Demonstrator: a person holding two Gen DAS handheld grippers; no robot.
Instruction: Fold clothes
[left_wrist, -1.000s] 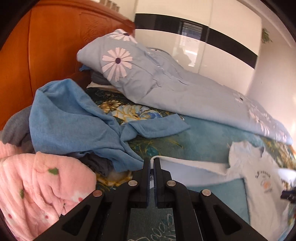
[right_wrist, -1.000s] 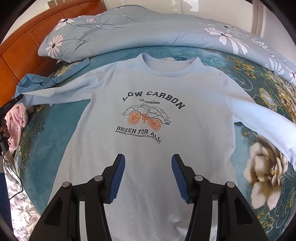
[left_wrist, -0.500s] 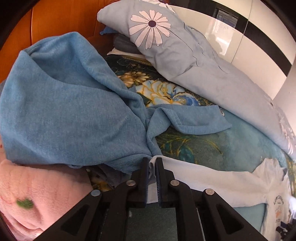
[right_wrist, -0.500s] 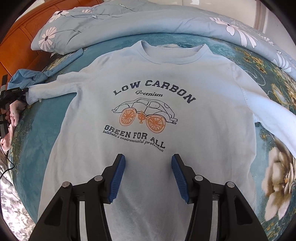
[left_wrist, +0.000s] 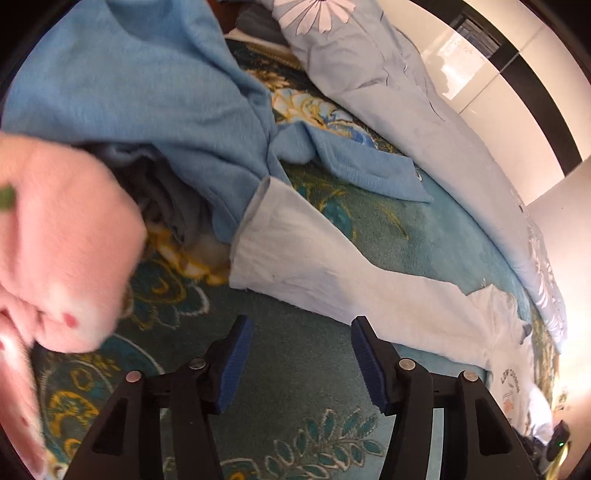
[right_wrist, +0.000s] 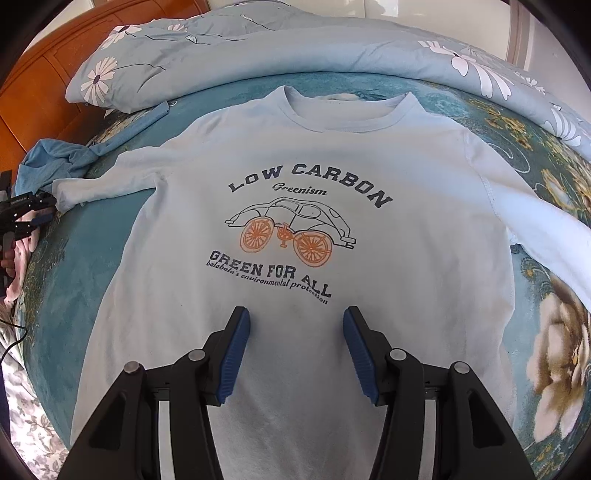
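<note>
Fingers of left gripper (left_wrist: 301, 343) just opened off shirt (right_wrist: 295, 221) sleeve (left_wrist: 332, 266); right gripper (right_wrist: 295, 332) seemingly empty, open.

my left gripper (left_wrist: 301, 334) has just been opening, nothing between its pads, over the bedspread (left_wrist: 306, 406). the shirt sleeve (left_wrist: 314, 254) lies just ahead, beside a blue garment (left_wrist: 147, 92) and pink cloth (left_wrist: 62, 240).
</note>
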